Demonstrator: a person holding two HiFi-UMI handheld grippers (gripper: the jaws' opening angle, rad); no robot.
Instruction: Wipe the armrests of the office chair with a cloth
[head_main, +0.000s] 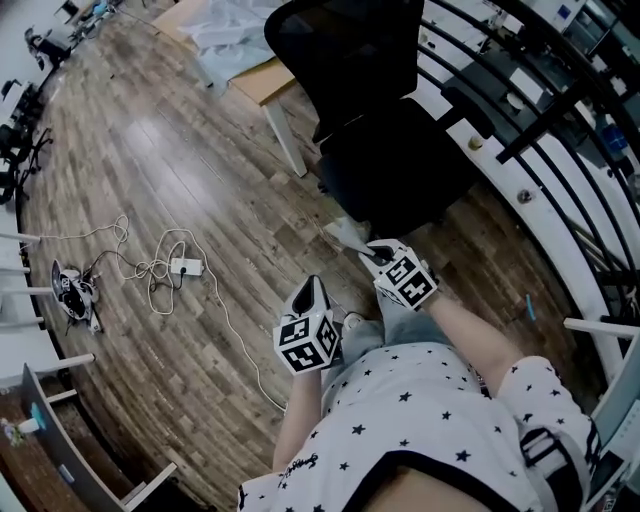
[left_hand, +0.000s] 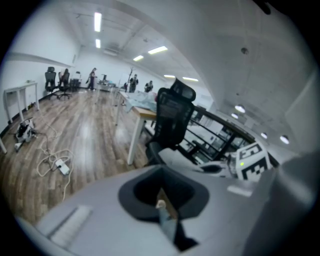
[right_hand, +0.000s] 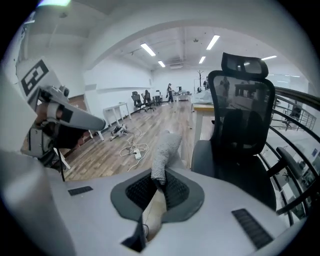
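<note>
Cloth in the right claw, chair straight ahead

Right claw (head_main: 375, 255) grips the grey cloth (right_hand: 164, 150); office chair (head_main: 395, 165) lies at twelve o'clock, nearer it than the closed, empty left claw (head_main: 312, 288).

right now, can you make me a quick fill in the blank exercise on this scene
1. The cloth is clamped in the ____ gripper.
2. The chair is ____ in colour.
3. The power strip lies on the ____.
Missing words: right; black; floor.
</note>
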